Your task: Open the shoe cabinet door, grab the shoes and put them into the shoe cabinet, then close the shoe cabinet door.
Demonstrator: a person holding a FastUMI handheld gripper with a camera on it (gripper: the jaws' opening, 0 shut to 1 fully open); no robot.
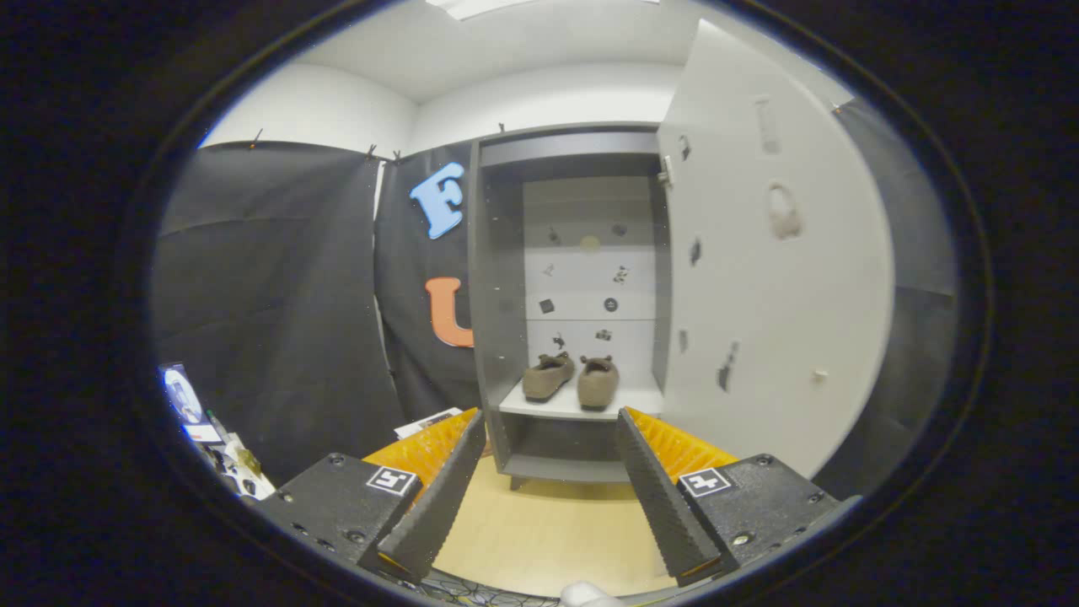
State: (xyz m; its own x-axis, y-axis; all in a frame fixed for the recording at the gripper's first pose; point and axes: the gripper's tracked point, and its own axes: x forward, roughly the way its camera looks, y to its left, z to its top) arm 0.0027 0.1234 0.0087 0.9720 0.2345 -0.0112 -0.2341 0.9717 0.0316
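My gripper (548,472) hangs over bare floor (548,523), fingers spread wide and holding nothing. Beyond them the shoes (571,379) sit side by side on the shoe cabinet (493,337) shelf — stowed, I judge — with the door (775,278) swung open, left to close.
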